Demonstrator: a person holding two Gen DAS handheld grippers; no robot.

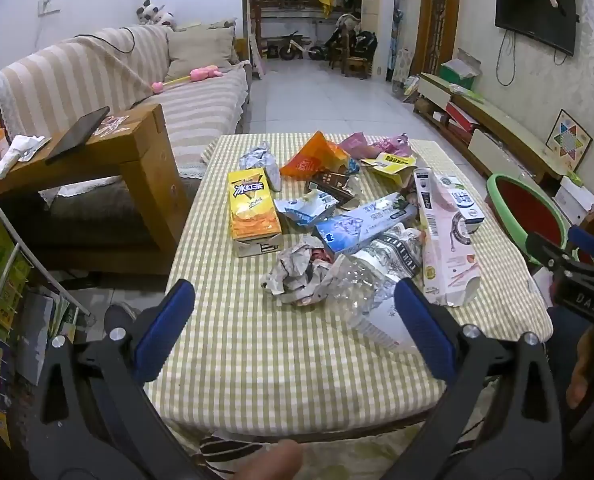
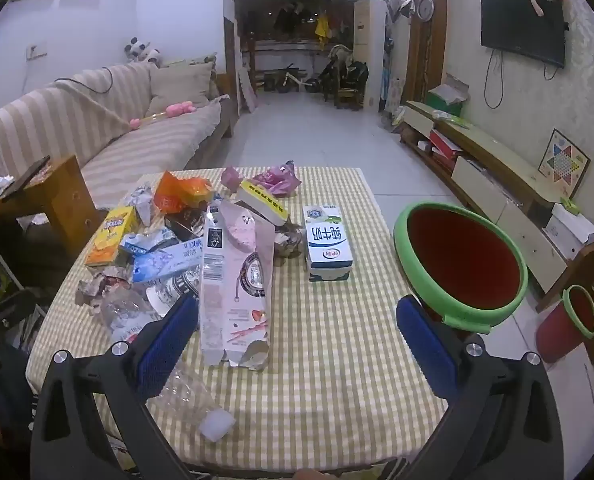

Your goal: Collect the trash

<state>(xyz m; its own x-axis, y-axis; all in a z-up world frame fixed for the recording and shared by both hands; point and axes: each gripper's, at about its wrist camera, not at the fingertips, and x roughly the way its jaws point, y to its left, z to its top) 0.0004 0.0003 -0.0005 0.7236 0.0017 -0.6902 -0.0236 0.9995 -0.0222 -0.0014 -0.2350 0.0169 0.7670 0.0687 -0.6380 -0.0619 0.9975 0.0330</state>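
Observation:
A heap of trash lies on the checked tablecloth (image 1: 281,352): a yellow tea carton (image 1: 251,210), crumpled paper (image 1: 297,274), a crushed clear bottle (image 1: 371,292), a pink carton (image 1: 449,240), a blue-white box (image 1: 361,222) and an orange wrapper (image 1: 317,156). My left gripper (image 1: 295,320) hovers open above the near table edge, short of the paper and bottle. In the right wrist view the pink carton (image 2: 235,276) and a milk carton (image 2: 328,246) stand ahead. My right gripper (image 2: 297,330) is open and holds nothing. A red bin with a green rim (image 2: 463,264) is at the table's right.
A striped sofa (image 1: 109,76) and a wooden side table (image 1: 93,160) with a phone are on the left. A smaller red bin (image 2: 569,320) sits on the floor at the right, beside a low TV cabinet (image 2: 493,176). Tiled floor stretches beyond the table.

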